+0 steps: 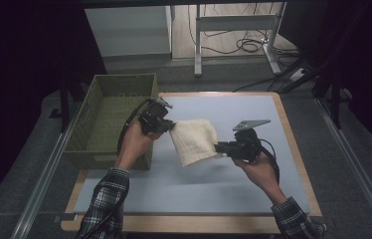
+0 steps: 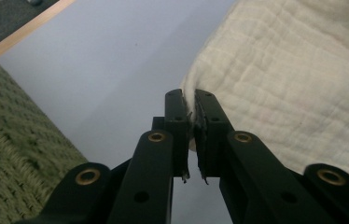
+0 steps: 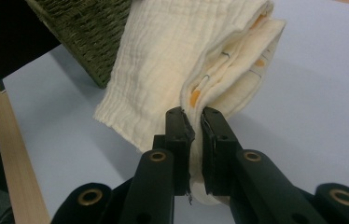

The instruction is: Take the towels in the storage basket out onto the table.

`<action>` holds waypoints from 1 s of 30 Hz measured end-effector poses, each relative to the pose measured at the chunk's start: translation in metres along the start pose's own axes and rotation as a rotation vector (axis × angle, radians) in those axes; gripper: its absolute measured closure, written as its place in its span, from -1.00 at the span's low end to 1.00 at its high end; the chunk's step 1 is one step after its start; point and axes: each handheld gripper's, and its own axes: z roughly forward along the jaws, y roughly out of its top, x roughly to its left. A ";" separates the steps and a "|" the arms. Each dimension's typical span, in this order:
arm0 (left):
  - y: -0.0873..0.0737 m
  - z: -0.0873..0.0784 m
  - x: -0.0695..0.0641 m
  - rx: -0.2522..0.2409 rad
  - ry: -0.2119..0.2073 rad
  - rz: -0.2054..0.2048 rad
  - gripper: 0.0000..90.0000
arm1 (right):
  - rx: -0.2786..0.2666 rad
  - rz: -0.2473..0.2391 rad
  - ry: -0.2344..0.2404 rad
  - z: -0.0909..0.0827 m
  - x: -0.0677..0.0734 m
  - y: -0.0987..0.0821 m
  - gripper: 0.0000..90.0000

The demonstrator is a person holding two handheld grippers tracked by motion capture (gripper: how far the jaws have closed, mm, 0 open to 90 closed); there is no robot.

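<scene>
While both grippers clamp it, the folded cloth (image 1: 194, 141) hangs in mid-frame of the high view, lifted above the pale blue table mat (image 1: 233, 184) & just right of the green woven basket (image 1: 105, 119). Left gripper (image 1: 170, 125) pinches the cloth's upper-left corner, jaws pressed together on the edge w/ fabric between them in the left gripper view (image 2: 189, 114). Right gripper (image 1: 220, 148) pinches the lower-right side; in the right gripper view (image 3: 193, 121) its jaws are closed on a bunch of stacked layers. Cloth looks like cream crinkled muslin/gauze, soft, light, floppy; it sags between the 2 grips, so I'd judge it won't hold shape if either side lets go. Folded several times, w/ orange & dark marks peeking from inner layers at the fold edge in the right gripper view. Probably not slippery (textured weave), not fragile. Best hold: opposite corners or edges, catching all layers so the fold stays. Basket is coarse wicker-type weave, rectangular, stiff-looking walls. Mat is smooth, flat, sits on a wood-edged tabletop (image 1: 293, 144).
</scene>
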 end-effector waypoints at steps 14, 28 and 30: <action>-0.007 -0.025 0.018 -0.028 0.024 -0.031 0.89 | -0.004 -0.012 0.031 0.010 0.011 0.024 0.82; -0.012 -0.049 0.039 -0.049 0.070 -0.063 0.89 | -0.017 -0.027 0.052 0.022 0.022 0.054 0.82; -0.013 -0.051 0.041 -0.044 0.082 -0.064 0.89 | -0.017 -0.032 0.053 0.025 0.025 0.058 0.82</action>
